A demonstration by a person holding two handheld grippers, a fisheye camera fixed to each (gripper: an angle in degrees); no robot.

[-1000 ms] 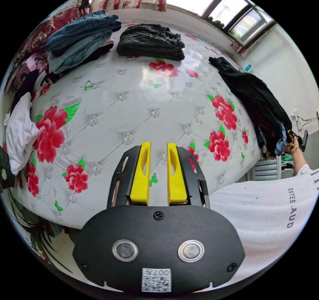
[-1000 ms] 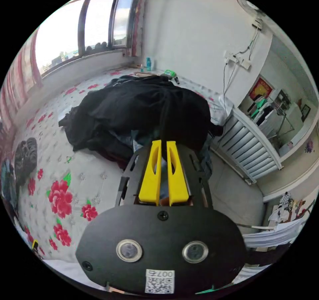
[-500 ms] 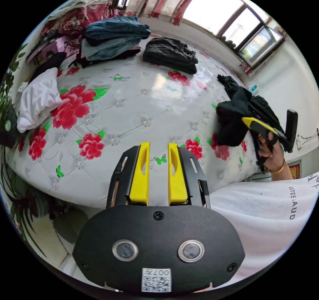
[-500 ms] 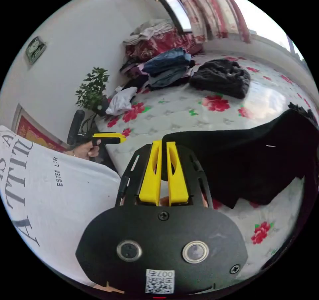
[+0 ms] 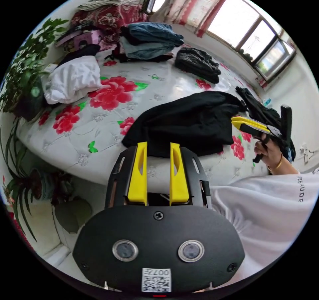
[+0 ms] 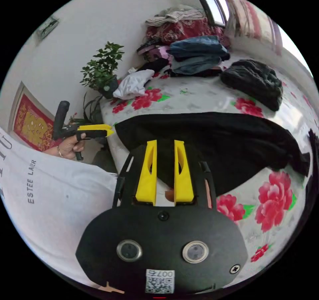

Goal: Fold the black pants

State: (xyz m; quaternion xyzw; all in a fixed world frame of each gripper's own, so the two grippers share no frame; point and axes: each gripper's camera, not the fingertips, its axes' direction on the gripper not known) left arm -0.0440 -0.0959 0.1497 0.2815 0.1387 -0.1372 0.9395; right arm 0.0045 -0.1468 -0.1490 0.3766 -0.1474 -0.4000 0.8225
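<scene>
**Black pants spread on the flowered bed, both grippers empty**

Left gripper view: the left gripper [image 5: 158, 147] hangs at the near edge of the bed [image 5: 99, 137], its two yellow jaws parted with a clear gap and nothing between them. Just past the jaw tips lie the black pants [image 5: 189, 120], one loosely spread garment on the white mattress with red flowers. Beyond them sit one dark knitted bundle [image 5: 197, 64], one stack of folded jeans [image 5: 151, 42] and one crumpled white cloth [image 5: 73, 79]. A further heap of dark clothes [image 5: 262, 112] lies toward the window side. One potted plant [image 5: 25, 67] stands beside the bed. At the right edge a hand [image 5: 270, 152] holds the right gripper [image 5: 236, 122] over the pants' far end; its jaws look close together, with no cloth seen in them. The person's white sleeve [image 5: 265, 210] carries printed lettering, cut off and not fully legible.

Right gripper view: the right gripper [image 6: 165, 144] has its two yellow jaws apart, holding nothing, with the black pants [image 6: 216, 140] lying beneath and beyond them. The knitted bundle [image 6: 254, 80], the jeans stack [image 6: 197, 54], the white cloth [image 6: 134, 84] and the plant [image 6: 101, 67] show behind. At the left, a hand [image 6: 68, 145] holds the left gripper [image 6: 108, 130] near the pants' end, not touching. One red and gold picture [image 6: 31, 125] hangs on the wall.
</scene>
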